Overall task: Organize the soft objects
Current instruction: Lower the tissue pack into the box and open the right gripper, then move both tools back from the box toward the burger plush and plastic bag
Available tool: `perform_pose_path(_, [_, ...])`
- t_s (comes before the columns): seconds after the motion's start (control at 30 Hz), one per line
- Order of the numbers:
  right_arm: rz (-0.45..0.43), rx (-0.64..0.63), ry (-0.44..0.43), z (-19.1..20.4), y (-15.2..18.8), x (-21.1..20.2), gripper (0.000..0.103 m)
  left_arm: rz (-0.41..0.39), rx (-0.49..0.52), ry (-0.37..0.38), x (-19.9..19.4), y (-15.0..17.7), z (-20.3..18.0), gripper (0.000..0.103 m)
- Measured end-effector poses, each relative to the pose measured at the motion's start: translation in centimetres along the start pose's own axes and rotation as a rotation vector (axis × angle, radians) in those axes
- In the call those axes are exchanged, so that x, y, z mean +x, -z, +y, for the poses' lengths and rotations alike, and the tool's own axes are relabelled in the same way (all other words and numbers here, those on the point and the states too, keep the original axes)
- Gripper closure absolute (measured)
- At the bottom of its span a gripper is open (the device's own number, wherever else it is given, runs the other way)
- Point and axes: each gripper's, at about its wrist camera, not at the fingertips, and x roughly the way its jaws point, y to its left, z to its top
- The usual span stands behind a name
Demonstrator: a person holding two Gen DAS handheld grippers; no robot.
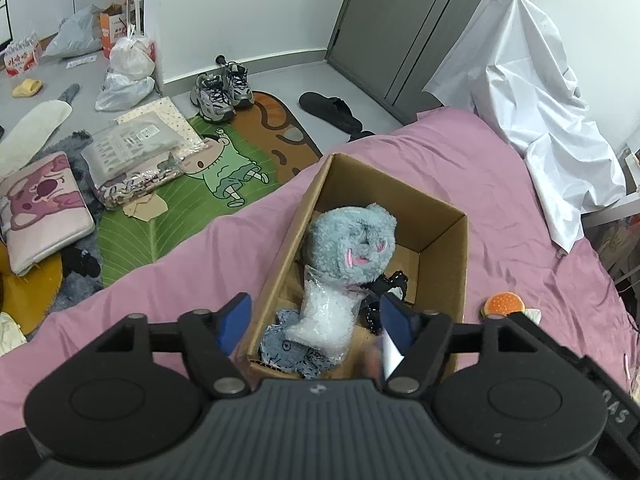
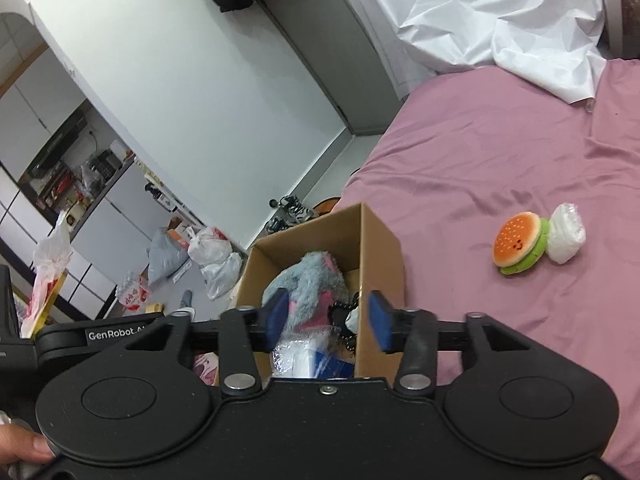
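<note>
A cardboard box (image 1: 444, 256) stands on the pink bed. In it lie a fluffy grey-blue plush (image 1: 352, 240), a clear bag of white filling (image 1: 326, 312), a blue patterned cloth (image 1: 288, 350) and a black lacy item (image 1: 390, 284). My left gripper (image 1: 316, 320) is open and empty above the box's near end. My right gripper (image 2: 328, 320) is open and empty over the box (image 2: 380, 248), above the plush (image 2: 308, 280). A burger plush (image 2: 520, 244) with a white bundle (image 2: 566, 238) lies on the sheet to the right; it also shows in the left wrist view (image 1: 502, 305).
A white sheet (image 1: 532, 92) drapes furniture at the bed's far right. On the floor left of the bed lie a green cartoon mat (image 1: 224, 172), sneakers (image 1: 222, 90), a black slipper (image 1: 330, 110), packaged items (image 1: 136, 156) and plastic bags (image 1: 128, 68).
</note>
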Motion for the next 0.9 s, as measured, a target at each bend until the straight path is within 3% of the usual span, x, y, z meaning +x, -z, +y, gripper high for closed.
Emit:
perform_pose_path(0.1, [-0.014, 0.011, 0.027, -0.4, -0.2, -0.8, 0.033, 0.007, 0.013, 0.002, -0.1, 0.1, -0.6, 0.026])
perform_pose_path(0.33, [-0.042, -0.015, 0.072, -1.1, -1.1, -2.7, 0.016, 0.001, 0.074, -0.048, -0.6, 0.5, -2.7, 0.017])
perform_pose_path(0.47, [-0.056, -0.018, 0.067, -1.5, -1.4, -3.8, 0.0, -0.006, 0.108, -0.052, -1.2, 0.9, -3.9, 0.014])
perform_pose_path(0.7, [-0.057, 0.044, 0.059, -3.2, -2.5, -5.3, 0.0, -0.036, 0.109, -0.05, -2.0, 1.0, -5.2, 0.001])
perform_pose_path(0.9, [-0.08, 0.03, 0.079, -4.2, -2.8, -6.6, 0.0, -0.046, 0.099, -0.043, -2.3, 1.2, -6.3, 0.0])
